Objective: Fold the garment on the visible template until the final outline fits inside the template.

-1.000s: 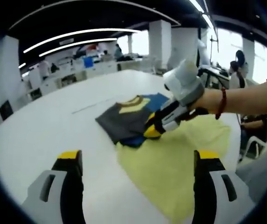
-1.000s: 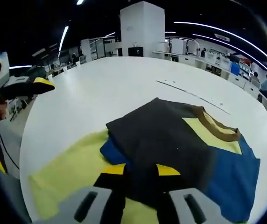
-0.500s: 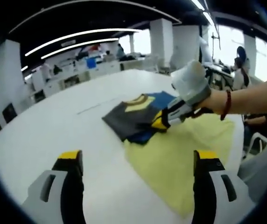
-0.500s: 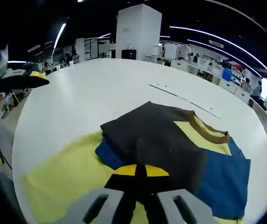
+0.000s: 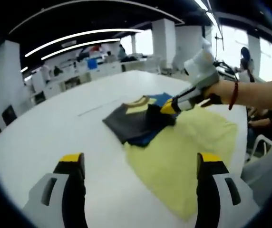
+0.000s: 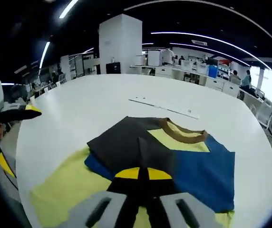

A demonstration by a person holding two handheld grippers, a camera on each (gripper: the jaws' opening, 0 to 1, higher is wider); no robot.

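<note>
The garment (image 5: 132, 119) is a folded shirt in dark grey, blue and yellow with a brown collar (image 6: 183, 135). It lies half on the pale yellow template (image 5: 183, 154), which is spread on the white table (image 5: 55, 128). My right gripper (image 6: 140, 175) is shut on the garment's dark grey near edge and holds it raised, so a ridge runs up the cloth. It reaches in from the right as the right gripper (image 5: 170, 108) in the left gripper view. My left gripper (image 5: 140, 160) hangs open above the table, short of the template, with nothing in it. It sits as the left gripper (image 6: 18, 112) at the left edge of the right gripper view.
A thin pale strip (image 6: 163, 107) lies on the table beyond the garment. A forearm with a red bracelet (image 5: 231, 94) reaches in from the right. Desks, pillars and seated people ring the table, with a chair (image 5: 259, 142) at its right edge.
My right gripper's jaws closed on the dark grey edge and lifted it up and toward the collar. The left gripper stayed open and nearly still.
</note>
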